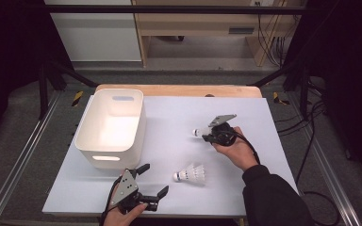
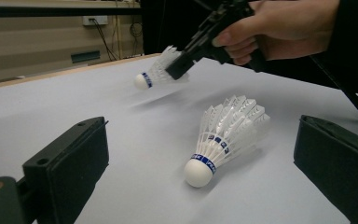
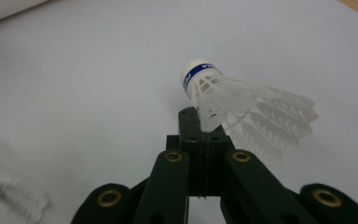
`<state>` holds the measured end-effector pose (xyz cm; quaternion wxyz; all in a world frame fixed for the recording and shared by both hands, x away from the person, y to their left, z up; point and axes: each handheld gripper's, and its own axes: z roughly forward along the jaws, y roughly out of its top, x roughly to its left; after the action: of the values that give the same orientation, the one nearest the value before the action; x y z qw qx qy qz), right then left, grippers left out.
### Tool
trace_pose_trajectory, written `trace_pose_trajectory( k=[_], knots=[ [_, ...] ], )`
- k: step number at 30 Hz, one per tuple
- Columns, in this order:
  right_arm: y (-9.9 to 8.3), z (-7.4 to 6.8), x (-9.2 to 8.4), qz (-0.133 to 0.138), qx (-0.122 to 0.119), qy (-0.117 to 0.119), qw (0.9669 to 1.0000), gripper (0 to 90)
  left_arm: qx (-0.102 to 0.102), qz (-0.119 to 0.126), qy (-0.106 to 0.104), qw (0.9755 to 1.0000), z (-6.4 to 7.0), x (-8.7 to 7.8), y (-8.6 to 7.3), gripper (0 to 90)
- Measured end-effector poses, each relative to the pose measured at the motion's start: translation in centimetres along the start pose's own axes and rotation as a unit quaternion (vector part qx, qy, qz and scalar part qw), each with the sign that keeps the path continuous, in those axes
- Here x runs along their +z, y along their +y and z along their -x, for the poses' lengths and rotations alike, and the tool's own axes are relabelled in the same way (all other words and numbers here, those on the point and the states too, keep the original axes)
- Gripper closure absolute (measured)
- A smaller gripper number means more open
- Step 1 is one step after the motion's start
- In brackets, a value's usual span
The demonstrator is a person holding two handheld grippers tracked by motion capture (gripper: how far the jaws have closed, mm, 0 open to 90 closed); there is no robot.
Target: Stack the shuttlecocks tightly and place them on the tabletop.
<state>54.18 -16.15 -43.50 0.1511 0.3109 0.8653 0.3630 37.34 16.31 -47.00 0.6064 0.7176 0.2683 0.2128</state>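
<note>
Black jaws pinch the shuttlecock [image 3: 242, 100] by its feather skirt.

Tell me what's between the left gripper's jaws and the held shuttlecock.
A second shuttlecock lying on the table, seen in the left gripper view; the right gripper pinches the held shuttlecock.

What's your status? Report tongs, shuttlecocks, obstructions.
Right tongs shut on held shuttlecock by its feathers, off the mat. Left tongs open, resting near second shuttlecock, lying on its side. White bin beyond, path clear.

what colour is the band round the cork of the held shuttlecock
Blue with white lettering, on the shuttlecock in the right gripper; clearest in the right gripper view.
</note>
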Motion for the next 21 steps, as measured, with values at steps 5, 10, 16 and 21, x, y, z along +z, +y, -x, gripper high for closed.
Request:
trace_pose_trajectory(
  k=[5,10,16,21],
  knots=[
    [-2.6,-1.0,-2.6,0.001,-0.019,0.001,0.9998,90.0,0.001,-0.001,0.0,1.0,0.0,0.0,0.0,2.8],
    [-5.0,-2.0,-4.7,0.012,-0.025,0.01,0.9996,90.0,0.001,-0.003,0.0,1.0,0.0,0.1,-0.1,2.8],
    [-7.6,-3.0,-6.5,0.018,-0.026,0.016,0.9994,90.0,0.002,-0.004,0.001,1.0,0.0,0.0,-0.1,2.8],
    [-9.1,-3.7,-7.5,0.022,-0.025,0.023,0.9992,90.0,0.002,-0.005,0.003,1.0,-0.1,0.0,-0.1,2.8]
  ],
)
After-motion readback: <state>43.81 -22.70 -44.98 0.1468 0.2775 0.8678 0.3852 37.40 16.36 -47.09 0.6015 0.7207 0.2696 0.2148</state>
